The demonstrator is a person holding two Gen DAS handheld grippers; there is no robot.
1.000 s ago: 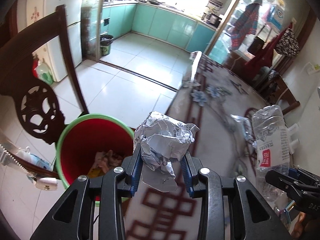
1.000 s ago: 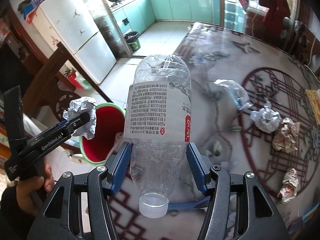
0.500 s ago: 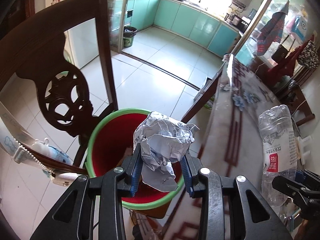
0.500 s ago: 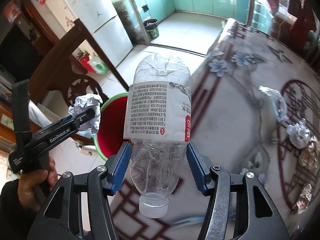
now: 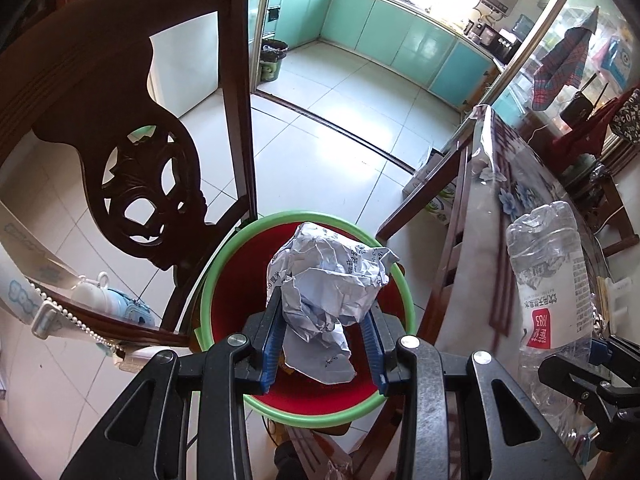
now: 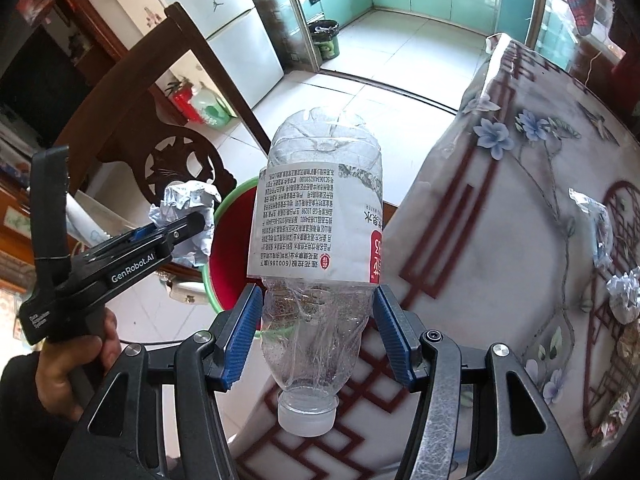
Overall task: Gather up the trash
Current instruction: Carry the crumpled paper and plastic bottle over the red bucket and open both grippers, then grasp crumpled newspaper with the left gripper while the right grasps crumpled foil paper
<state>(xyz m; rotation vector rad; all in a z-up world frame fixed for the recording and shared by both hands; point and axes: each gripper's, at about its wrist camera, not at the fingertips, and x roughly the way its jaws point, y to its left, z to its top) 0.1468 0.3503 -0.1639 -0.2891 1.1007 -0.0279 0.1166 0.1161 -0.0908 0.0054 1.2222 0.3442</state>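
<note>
Left tongs (image 5: 322,344), clamped on crumpled white paper ball (image 5: 326,292), moved off bench (image 6: 500,240) edge; now above red green-rimmed plastic bin (image 5: 224,280); release next. Right tongs (image 6: 320,336) grip crushed clear plastic bottle (image 6: 320,220) beside bin.

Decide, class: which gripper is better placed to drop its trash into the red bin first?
Left. The left gripper holds the crumpled paper over the red bin; the right gripper's bottle looks nearer the table edge.
</note>
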